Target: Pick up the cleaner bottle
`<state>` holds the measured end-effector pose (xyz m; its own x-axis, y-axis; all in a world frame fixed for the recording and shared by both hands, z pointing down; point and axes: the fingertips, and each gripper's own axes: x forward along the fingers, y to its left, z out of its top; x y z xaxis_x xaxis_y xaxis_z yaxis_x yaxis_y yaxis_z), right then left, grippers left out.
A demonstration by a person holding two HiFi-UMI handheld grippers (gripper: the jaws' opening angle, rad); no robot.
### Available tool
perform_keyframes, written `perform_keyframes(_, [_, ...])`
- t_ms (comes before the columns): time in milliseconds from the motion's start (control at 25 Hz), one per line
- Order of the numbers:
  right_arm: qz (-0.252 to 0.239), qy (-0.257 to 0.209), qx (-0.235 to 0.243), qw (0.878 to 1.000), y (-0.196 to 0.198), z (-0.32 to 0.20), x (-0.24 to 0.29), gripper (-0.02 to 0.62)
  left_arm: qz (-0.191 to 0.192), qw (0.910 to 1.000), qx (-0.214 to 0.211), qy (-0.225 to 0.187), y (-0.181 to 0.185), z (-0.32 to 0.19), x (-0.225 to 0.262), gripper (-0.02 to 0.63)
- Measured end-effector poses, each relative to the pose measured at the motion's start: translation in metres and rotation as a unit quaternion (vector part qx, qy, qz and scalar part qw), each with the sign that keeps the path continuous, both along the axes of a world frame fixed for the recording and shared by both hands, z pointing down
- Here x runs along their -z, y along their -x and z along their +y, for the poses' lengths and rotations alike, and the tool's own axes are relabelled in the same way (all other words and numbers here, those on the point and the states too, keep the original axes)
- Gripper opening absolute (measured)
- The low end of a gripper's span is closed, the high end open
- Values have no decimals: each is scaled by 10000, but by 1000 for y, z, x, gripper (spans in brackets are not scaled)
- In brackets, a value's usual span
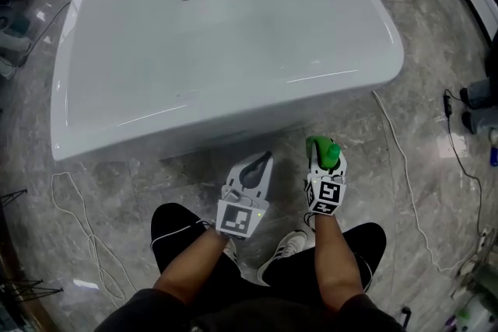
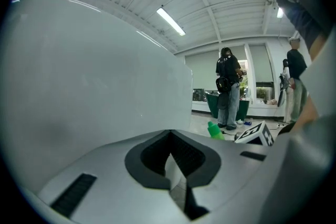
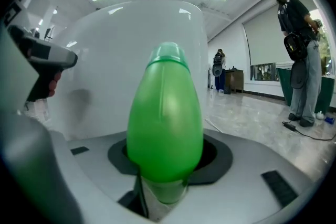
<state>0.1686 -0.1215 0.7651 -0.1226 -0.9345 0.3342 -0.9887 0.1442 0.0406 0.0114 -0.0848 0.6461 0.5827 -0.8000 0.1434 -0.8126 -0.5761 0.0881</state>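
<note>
The green cleaner bottle [image 1: 322,149] sits between the jaws of my right gripper [image 1: 326,161], which is shut on it and holds it above the marble floor, just in front of the white bathtub [image 1: 218,35]. In the right gripper view the bottle [image 3: 165,118] fills the middle, cap pointing away from me. To its left, my left gripper [image 1: 260,166] has its jaws together with nothing between them, and it faces the tub wall [image 2: 89,71]. From the left gripper view the bottle [image 2: 214,130] and the right gripper's marker cube [image 2: 256,134] show at the right.
White cables lie on the floor at the left [image 1: 78,206] and the right [image 1: 398,148] of my legs. Bystanders stand some way off on the floor [image 2: 228,89] [image 3: 299,55]. Dark gear sits at the right edge [image 1: 475,109].
</note>
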Motion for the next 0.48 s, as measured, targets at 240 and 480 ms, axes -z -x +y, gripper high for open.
perform_keyframes(240, [88, 79, 198, 9997, 24, 13, 96, 196, -64, 9997, 199, 137, 17, 13, 78, -2])
perform_keyframes(480, [69, 64, 351, 9993, 48, 31, 234, 196, -107, 9978, 566, 336, 47, 19, 194, -2])
